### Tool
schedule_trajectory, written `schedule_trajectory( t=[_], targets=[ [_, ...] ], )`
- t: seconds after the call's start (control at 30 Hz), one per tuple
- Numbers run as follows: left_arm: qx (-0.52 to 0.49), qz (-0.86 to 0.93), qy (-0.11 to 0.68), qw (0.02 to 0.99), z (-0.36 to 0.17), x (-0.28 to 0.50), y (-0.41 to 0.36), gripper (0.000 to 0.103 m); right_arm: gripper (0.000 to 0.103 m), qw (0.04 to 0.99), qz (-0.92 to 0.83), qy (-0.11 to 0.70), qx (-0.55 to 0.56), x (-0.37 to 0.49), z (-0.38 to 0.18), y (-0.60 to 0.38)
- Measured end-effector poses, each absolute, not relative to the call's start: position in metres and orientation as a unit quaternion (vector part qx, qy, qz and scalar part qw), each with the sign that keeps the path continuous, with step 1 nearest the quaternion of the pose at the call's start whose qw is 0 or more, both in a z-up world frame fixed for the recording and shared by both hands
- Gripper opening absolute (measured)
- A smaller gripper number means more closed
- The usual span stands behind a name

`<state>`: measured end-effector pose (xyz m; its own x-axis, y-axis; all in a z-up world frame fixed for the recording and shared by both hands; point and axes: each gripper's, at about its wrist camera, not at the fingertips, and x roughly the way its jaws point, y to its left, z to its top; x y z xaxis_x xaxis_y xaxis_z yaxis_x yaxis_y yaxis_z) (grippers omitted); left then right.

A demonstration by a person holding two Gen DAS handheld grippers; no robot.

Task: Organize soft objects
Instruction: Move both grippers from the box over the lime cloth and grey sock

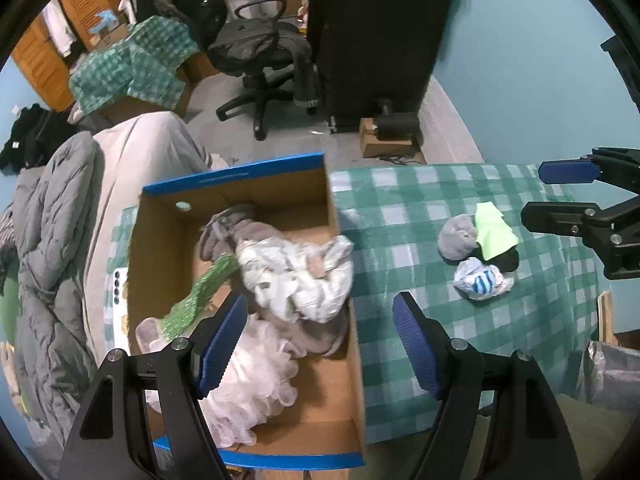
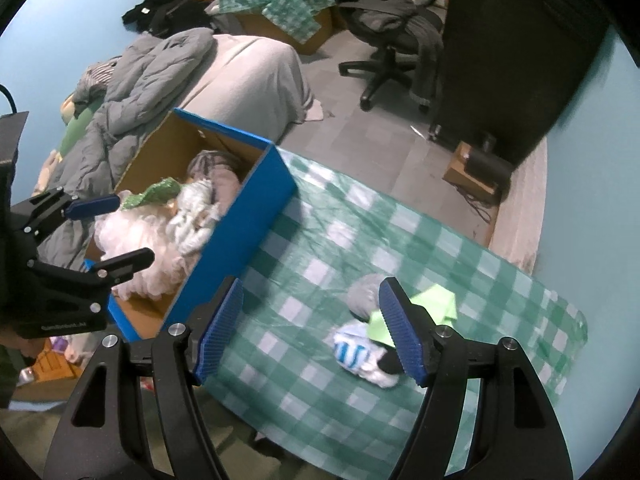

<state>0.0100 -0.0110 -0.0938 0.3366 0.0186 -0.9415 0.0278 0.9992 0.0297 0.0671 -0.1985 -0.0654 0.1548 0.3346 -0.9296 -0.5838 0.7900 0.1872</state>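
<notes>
Right wrist view shows your right gripper [image 2: 310, 330] low in the frame with its jaws wide open and nothing in them. Just past its right-hand finger, a little pile sits on the bench [image 2: 320, 248]: a white and blue striped bundle [image 2: 354, 354], a lime green cloth [image 2: 434, 304], a gray soft lump [image 2: 362, 292] and something small and dark that is half hidden. They all touch each other. If you close on the pile from here, I think you could catch two things at once, or just pinch a loose corner so it slips out on the way to the box. The checked cover on the bench looks thin and wrinkly, so jaws that go too low could grab it and drag the whole pile.

Left wrist view shows your left gripper [image 1: 318, 340] with jaws open too, holding nothing, right above the near right wall of the cardboard box [image 1: 344, 408]. That box sits in the middle left of the frame. It already holds a white frilly thing [image 1: 256, 376], a pale crumpled cloth [image 1: 300, 276], a green spotted piece [image 1: 200, 296] and gray fabric [image 1: 228, 228]. The heap looks tall, so one more thing dropped on top might roll out over the wall. A bump from that gripper could also push the box along the bench.

Farther back, in the upper middle of the frame, an office chair [image 1: 260, 60] stands on the floor, well away from everything.
</notes>
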Motion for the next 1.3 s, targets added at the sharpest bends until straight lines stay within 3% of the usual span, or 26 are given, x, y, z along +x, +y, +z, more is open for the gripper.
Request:
schedule_trajectory(
  t=[0.73, 1.3],
  targets=[
    [0.048, -0.072, 0.604, 0.792, -0.126, 0.044, -0.105, 0.077, 0.075, 0.743, 0.223, 0.628, -0.056, 0.095, -0.116, -0.315],
    [0.062, -0.094, 0.639, 0.761, -0.183, 0.079, -0.129, 0.079, 0.075, 0.707, 0.228, 0.667, -0.052, 0.123, -0.175, -0.305]
  ],
)
